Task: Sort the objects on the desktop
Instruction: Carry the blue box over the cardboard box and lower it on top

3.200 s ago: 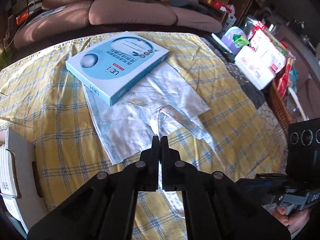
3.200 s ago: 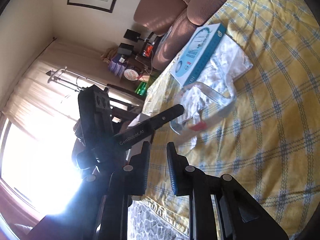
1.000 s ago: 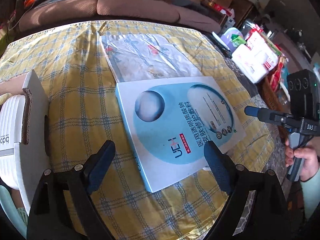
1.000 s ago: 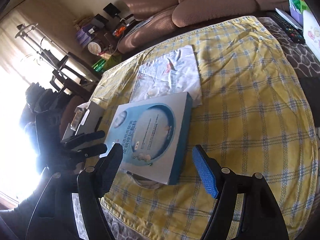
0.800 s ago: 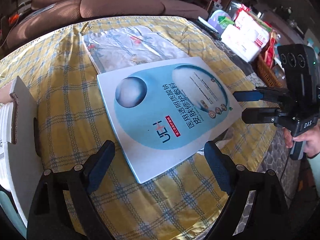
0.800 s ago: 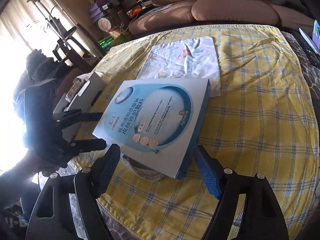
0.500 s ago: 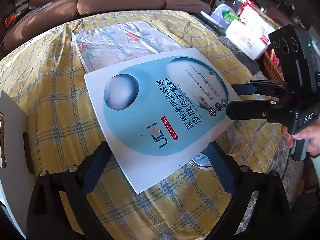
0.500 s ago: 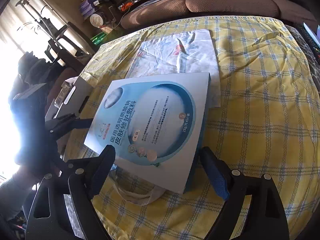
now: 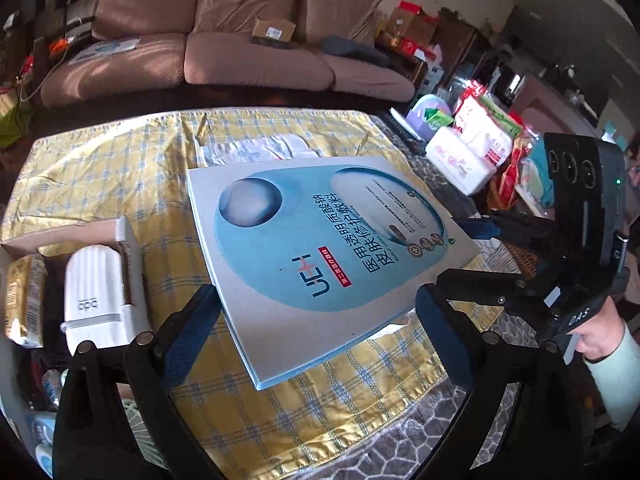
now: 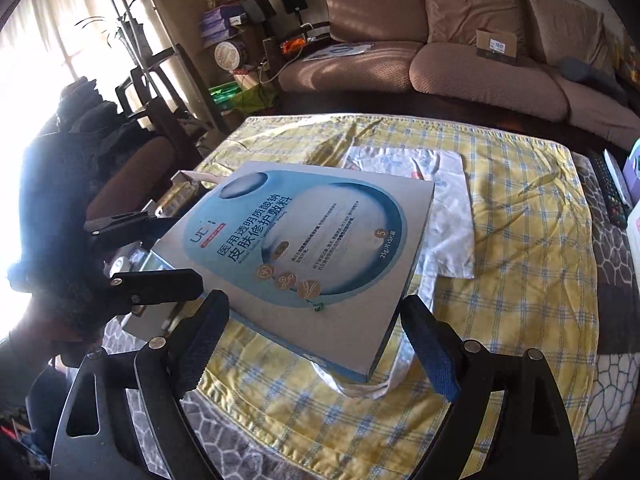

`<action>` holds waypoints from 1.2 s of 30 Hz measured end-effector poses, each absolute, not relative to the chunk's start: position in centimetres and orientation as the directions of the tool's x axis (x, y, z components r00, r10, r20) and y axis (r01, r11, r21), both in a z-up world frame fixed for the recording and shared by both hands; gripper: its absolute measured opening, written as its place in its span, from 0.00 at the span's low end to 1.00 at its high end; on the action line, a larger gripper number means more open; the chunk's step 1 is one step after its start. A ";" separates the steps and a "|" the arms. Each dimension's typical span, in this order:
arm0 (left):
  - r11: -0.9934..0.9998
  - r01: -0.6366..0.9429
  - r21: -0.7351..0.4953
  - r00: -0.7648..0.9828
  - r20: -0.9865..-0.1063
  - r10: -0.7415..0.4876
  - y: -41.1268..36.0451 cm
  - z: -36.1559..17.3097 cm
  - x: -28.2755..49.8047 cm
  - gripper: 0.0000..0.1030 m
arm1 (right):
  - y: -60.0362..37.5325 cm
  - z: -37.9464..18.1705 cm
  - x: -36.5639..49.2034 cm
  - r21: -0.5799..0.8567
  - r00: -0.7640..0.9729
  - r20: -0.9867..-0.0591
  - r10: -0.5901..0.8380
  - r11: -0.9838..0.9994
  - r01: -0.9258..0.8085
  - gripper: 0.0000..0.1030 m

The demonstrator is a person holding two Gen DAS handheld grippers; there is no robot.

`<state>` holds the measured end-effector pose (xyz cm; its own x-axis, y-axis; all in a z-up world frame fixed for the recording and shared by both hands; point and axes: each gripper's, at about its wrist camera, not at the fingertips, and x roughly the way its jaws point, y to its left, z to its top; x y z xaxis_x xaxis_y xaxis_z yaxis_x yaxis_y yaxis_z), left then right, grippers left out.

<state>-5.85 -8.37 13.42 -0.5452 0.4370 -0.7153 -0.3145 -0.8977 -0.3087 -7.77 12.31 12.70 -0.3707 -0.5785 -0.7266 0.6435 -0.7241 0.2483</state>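
A yellow checked tablecloth [image 9: 120, 168] covers the table. On it, at the near edge, the blue-and-white mask box [image 9: 320, 248] sits tilted, hiding most of a white printed cloth [image 10: 452, 196]. The left gripper [image 9: 316, 332] and right gripper [image 10: 316, 340] each straddle a box corner, fingers spread wide; contact is unclear. A carton [image 9: 52, 280] at the left is cut off.
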 end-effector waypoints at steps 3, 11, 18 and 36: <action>-0.905 -0.284 -0.316 -0.611 -0.668 0.425 -11.9 16.3 -3.0 0.94 | 8.6 15.2 -7.2 0.217 -0.370 -0.709 -0.600 -0.686 0.695 0.87; -0.934 -0.114 -0.340 -0.668 -0.669 0.325 -25.2 16.0 -1.0 0.95 | -4.4 15.0 -6.0 0.262 -0.288 -0.671 -0.684 -0.581 0.770 0.87; -0.923 -0.012 -0.384 -0.636 -0.709 0.303 -31.8 10.1 -1.8 0.96 | -12.2 9.1 -5.8 0.248 -0.226 -0.744 -0.628 -0.574 0.780 0.87; -0.933 0.002 -0.361 -0.575 -0.763 0.294 -35.0 9.0 -5.8 0.94 | -8.6 9.9 -6.1 0.324 -0.242 -0.741 -0.626 -0.650 0.688 0.84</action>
<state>-5.78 -34.97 9.04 -0.5752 0.2941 -0.7633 0.0015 -0.9328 -0.3605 -6.09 -8.58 9.89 -0.2424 -0.6259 -0.7413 0.6876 -0.6499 0.3238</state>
